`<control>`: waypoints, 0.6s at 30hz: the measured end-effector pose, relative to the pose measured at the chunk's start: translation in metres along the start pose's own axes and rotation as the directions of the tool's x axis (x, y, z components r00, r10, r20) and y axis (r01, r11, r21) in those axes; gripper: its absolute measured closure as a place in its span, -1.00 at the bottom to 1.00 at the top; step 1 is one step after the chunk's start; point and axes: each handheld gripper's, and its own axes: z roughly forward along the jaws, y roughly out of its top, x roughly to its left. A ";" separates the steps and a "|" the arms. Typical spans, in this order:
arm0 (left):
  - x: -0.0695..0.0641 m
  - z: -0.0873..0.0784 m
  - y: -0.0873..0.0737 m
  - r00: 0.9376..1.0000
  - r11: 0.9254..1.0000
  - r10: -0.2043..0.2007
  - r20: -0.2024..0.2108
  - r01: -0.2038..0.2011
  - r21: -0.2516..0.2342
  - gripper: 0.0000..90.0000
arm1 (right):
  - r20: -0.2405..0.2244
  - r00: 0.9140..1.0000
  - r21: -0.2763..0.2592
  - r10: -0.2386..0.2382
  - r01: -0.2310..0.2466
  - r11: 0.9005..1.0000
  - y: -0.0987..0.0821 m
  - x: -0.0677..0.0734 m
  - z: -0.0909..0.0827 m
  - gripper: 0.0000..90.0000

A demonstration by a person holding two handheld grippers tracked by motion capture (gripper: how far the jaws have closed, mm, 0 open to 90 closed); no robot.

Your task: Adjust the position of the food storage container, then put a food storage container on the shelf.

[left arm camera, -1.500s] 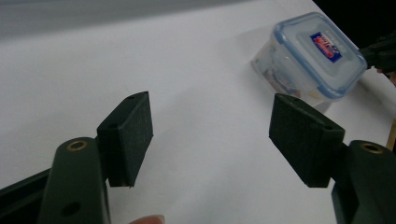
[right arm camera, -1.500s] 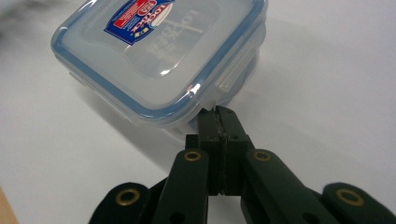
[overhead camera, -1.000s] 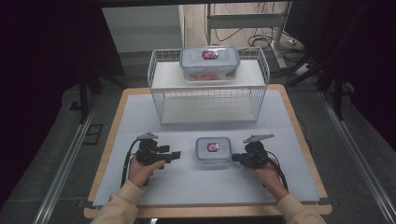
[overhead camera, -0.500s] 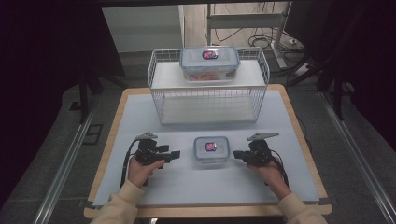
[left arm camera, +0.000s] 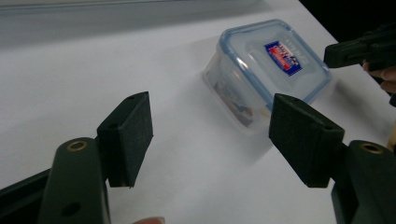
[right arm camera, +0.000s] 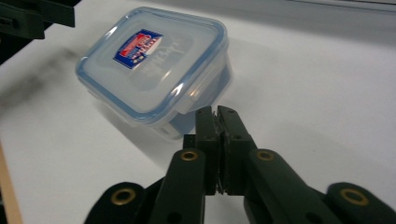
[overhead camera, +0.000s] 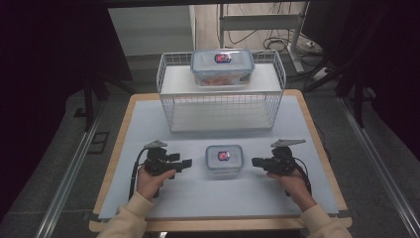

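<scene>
Small lidded container (overhead camera: 224,159) sits on the white surface (overhead camera: 148,124) between both grippers. Left gripper (overhead camera: 184,163) fingers spread wide, empty. Right gripper (overhead camera: 256,161) fingers nearly pressed together, just easing apart, holding nothing, just beside the container.

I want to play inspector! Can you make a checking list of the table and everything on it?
Surface: white table mat, bare around the box.
Job's things: small lidded box between both grippers, lid on.
Clutter: wire basket with a bigger lidded box on top.
Grippers: left gripper open, apart from the box; right gripper nearly shut, nothing between its jaws.
Cables: one trails from each gripper; more on the floor behind.
Surroundings: dark.
</scene>
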 end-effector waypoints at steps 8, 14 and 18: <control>-0.007 0.013 0.007 0.998 0.999 -0.050 0.034 0.049 0.021 -0.44 | -0.075 0.995 -0.038 0.065 -0.068 0.997 0.004 -0.004 -0.003 0.13; -0.012 0.035 0.014 0.993 0.993 -0.092 0.074 0.086 0.084 -0.53 | -0.111 0.988 -0.013 0.106 -0.108 0.994 0.009 -0.005 0.007 -0.15; -0.013 0.051 0.016 0.986 0.986 -0.124 0.114 0.109 0.126 -0.53 | -0.134 0.983 -0.009 0.124 -0.126 0.992 0.013 -0.006 0.015 -0.22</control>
